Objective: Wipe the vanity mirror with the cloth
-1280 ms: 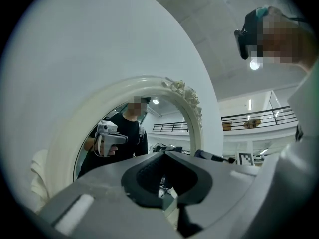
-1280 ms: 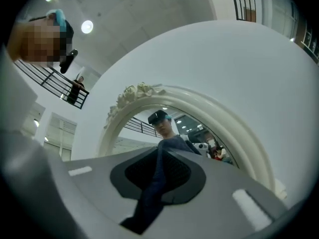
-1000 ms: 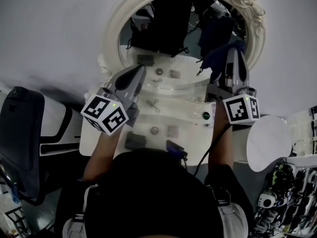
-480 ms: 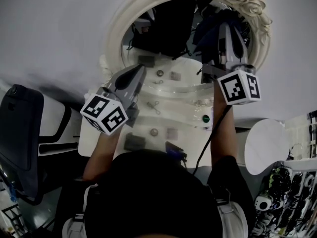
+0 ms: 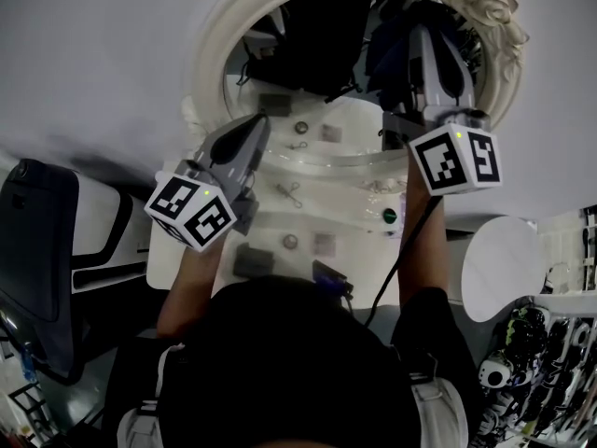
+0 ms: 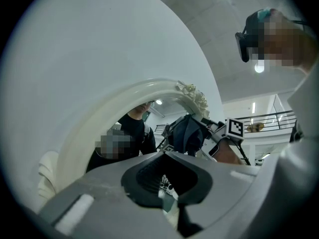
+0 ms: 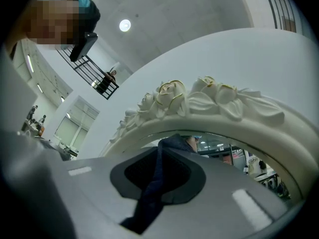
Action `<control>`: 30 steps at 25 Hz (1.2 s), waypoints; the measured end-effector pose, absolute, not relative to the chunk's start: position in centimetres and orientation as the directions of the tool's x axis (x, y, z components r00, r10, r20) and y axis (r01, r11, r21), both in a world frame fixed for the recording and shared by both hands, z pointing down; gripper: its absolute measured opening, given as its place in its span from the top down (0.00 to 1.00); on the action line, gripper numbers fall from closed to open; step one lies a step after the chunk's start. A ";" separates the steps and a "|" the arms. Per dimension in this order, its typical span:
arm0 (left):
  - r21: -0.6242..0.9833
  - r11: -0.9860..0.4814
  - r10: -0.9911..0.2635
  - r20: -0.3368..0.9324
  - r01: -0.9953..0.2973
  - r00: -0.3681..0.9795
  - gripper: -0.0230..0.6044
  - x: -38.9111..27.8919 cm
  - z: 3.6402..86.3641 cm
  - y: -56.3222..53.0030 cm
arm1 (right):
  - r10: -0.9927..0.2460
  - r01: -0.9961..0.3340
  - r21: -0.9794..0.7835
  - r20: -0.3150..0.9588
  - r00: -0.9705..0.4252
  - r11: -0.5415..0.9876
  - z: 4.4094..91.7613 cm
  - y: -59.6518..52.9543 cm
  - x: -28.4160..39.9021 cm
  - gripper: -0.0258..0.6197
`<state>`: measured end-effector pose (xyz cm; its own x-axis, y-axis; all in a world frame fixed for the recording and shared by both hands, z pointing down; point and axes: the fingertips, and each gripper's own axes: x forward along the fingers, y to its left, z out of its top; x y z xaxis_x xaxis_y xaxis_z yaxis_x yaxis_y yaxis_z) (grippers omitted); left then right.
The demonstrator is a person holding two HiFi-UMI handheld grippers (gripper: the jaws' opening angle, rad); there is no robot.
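Cloth [image 5: 390, 59], dark blue, is hanging pinched between the closed jaws of the right gripper [image 5: 426, 40], which is holding it up at the glass, about one o'clock on the oval mirror [image 5: 312, 119]. The left gripper [image 5: 254, 129] is hovering by the mirror's white frame at eight o'clock, jaws together, gripping nothing.

An oval vanity mirror [image 5: 207, 73] in a white, rose-carved frame stands upright. A bunched dark blue cloth [image 7: 154, 188] sits against the mirror's upper glass.
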<state>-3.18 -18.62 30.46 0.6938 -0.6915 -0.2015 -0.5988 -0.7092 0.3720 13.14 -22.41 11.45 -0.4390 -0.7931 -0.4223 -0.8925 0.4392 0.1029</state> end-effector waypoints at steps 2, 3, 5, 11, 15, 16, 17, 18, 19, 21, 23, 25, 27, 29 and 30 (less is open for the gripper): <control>0.371 -0.707 -0.695 -0.207 -0.602 0.689 0.96 -3.2 30.4 -18.7 | -0.793 -0.889 0.121 -0.412 -0.449 0.441 11.3 -22.5 12.6 0.90; 0.373 -0.705 -0.698 -0.210 -0.604 0.685 0.96 -3.3 30.3 -18.7 | -0.793 -0.888 0.129 -0.408 -0.453 0.441 11.2 -22.5 12.4 0.90; 0.378 -0.701 -0.702 -0.216 -0.605 0.679 0.96 -3.4 30.2 -18.7 | -0.793 -0.886 0.142 -0.400 -0.460 0.442 11.1 -22.4 11.8 0.90; 0.386 -0.688 -0.716 -0.221 -0.615 0.662 0.96 -4.3 30.1 -18.9 | -0.775 -0.859 0.208 -0.369 -0.513 0.469 10.7 -22.7 9.0 0.90; 0.397 -0.679 -0.724 -0.222 -0.617 0.654 0.96 -4.8 30.3 -19.1 | -0.767 -0.832 0.268 -0.327 -0.553 0.486 11.3 -22.8 6.5 0.90; 0.401 -0.677 -0.725 -0.223 -0.617 0.651 0.96 -4.9 30.3 -19.1 | -0.764 -0.822 0.285 -0.310 -0.566 0.493 11.6 -22.8 5.8 0.90; 0.403 -0.676 -0.727 -0.223 -0.617 0.650 0.96 -5.0 30.4 -19.1 | -0.762 -0.812 0.305 -0.293 -0.578 0.498 12.0 -22.9 5.0 0.90; 0.404 -0.675 -0.727 -0.222 -0.618 0.649 0.96 -5.0 30.4 -19.2 | -0.761 -0.803 0.327 -0.278 -0.586 0.499 12.3 -23.0 4.3 0.90; 0.403 -0.675 -0.727 -0.220 -0.619 0.650 0.96 -5.0 30.5 -19.2 | -0.760 -0.795 0.346 -0.266 -0.593 0.499 12.7 -23.1 3.7 0.90; 0.398 -0.676 -0.726 -0.215 -0.621 0.653 0.96 -5.1 30.7 -19.3 | -0.755 -0.778 0.370 -0.244 -0.608 0.507 13.5 -23.2 2.7 0.90; 0.406 -0.670 -0.731 -0.212 -0.622 0.649 0.96 -5.2 30.9 -19.4 | -0.752 -0.762 0.394 -0.218 -0.621 0.515 14.3 -23.2 1.8 0.90; 0.410 -0.666 -0.734 -0.211 -0.623 0.646 0.96 -5.3 31.0 -19.5 | -0.746 -0.745 0.406 -0.196 -0.637 0.529 15.1 -23.2 1.0 0.90; 0.400 -0.670 -0.731 -0.209 -0.625 0.650 0.96 -5.3 31.0 -19.5 | -0.741 -0.731 0.406 -0.170 -0.650 0.548 15.9 -23.2 0.5 0.90; 0.403 -0.667 -0.733 -0.206 -0.627 0.648 0.96 -5.3 31.2 -19.6 | -0.740 -0.719 0.402 -0.135 -0.659 0.567 17.1 -23.4 0.0 0.90; 0.408 -0.663 -0.737 -0.205 -0.628 0.645 0.96 -5.4 31.2 -19.6 | -0.738 -0.712 0.402 -0.118 -0.664 0.576 17.7 -23.5 -0.3 0.90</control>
